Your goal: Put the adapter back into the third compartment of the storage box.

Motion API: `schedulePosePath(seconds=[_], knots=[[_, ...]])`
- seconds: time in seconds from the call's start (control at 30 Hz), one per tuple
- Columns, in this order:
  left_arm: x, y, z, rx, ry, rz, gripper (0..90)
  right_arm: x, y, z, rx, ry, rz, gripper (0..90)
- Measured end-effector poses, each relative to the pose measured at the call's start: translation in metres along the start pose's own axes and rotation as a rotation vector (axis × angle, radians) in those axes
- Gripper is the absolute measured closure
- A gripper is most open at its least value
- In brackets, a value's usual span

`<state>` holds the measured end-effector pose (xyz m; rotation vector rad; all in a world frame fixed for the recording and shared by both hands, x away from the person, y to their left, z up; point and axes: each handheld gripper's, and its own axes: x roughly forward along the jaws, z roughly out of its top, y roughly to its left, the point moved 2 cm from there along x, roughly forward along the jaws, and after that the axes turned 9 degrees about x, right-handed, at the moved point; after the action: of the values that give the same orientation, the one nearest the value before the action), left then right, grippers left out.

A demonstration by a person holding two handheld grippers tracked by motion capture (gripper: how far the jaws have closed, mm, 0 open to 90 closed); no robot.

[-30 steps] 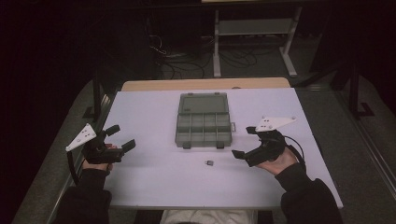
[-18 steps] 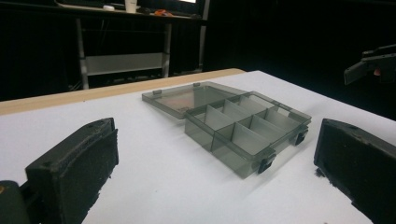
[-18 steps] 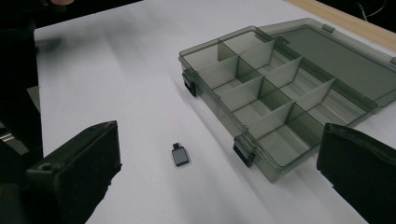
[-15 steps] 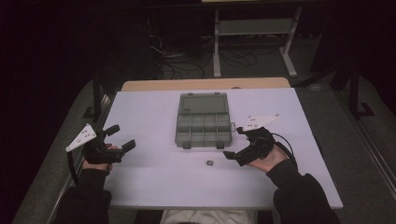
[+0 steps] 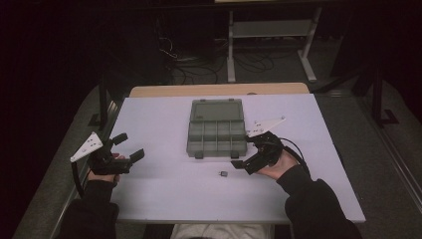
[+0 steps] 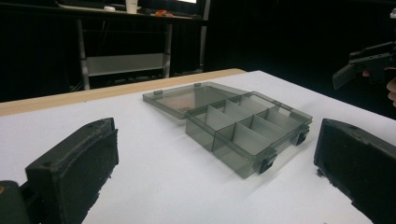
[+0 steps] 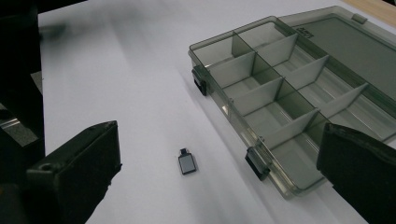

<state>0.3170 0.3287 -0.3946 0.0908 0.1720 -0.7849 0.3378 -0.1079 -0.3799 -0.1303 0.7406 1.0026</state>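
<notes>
The right gripper (image 5: 247,155) hangs wide open near the tiny grey piece (image 7: 187,164), which lies on the white table (image 5: 164,189) just in front of the open box (image 5: 217,130). I think the reach to grab is on; next it must drop lower and close on the piece. The left gripper (image 5: 127,147) rests wide open, far off.

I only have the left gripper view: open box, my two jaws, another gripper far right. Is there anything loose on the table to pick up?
Observer: Yes, a small dark adapter lies on the table, just in front of the box.
Operator: Is the right gripper on it?
Observer: No. The right gripper is open beside it, apart from it.
Operator: Anything in the compartments?
Observer: The right gripper view shows the near ones empty.
</notes>
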Motion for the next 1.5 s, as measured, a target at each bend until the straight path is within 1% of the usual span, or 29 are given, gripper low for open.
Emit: schedulePosePath(seconds=[0.23,0.43,0.5,0.57,0.73,0.83,0.93,1.1,1.43,1.47,1.5], knots=[[0.000,0.000,0.000,0.002,-0.001,-0.002,0.0,0.012,0.006,0.005,-0.023,0.037,0.020,0.0],[-0.001,0.001,0.000,-0.008,-0.008,0.001,0.0,0.022,0.011,0.003,-0.042,0.077,0.028,0.0],[-0.001,0.001,0.000,-0.006,-0.008,0.001,0.0,0.025,0.012,0.002,-0.042,0.083,0.034,0.0],[-0.001,0.001,0.001,-0.006,-0.009,0.000,0.0,0.030,0.013,0.001,-0.052,0.101,0.038,0.0],[-0.001,0.001,0.001,-0.005,-0.009,0.000,0.0,0.041,0.016,-0.001,-0.074,0.149,0.035,0.0],[-0.001,0.001,0.001,-0.003,-0.009,0.000,0.0,0.046,0.017,-0.003,-0.094,0.168,0.028,0.0],[-0.001,0.000,0.001,-0.003,-0.010,-0.001,0.0,0.048,0.018,-0.003,-0.102,0.177,0.029,0.0],[-0.002,0.000,0.001,-0.003,-0.010,-0.001,0.0,0.053,0.018,-0.005,-0.105,0.197,0.034,0.0],[-0.002,0.001,0.001,-0.002,-0.007,0.000,0.0,0.069,0.018,-0.010,-0.107,0.240,0.046,0.0],[-0.002,0.001,0.001,-0.002,-0.008,0.000,0.0,0.071,0.018,-0.010,-0.117,0.247,0.046,0.0],[-0.002,0.001,0.001,-0.004,-0.008,0.000,0.0,0.072,0.019,-0.011,-0.115,0.257,0.045,0.0]])
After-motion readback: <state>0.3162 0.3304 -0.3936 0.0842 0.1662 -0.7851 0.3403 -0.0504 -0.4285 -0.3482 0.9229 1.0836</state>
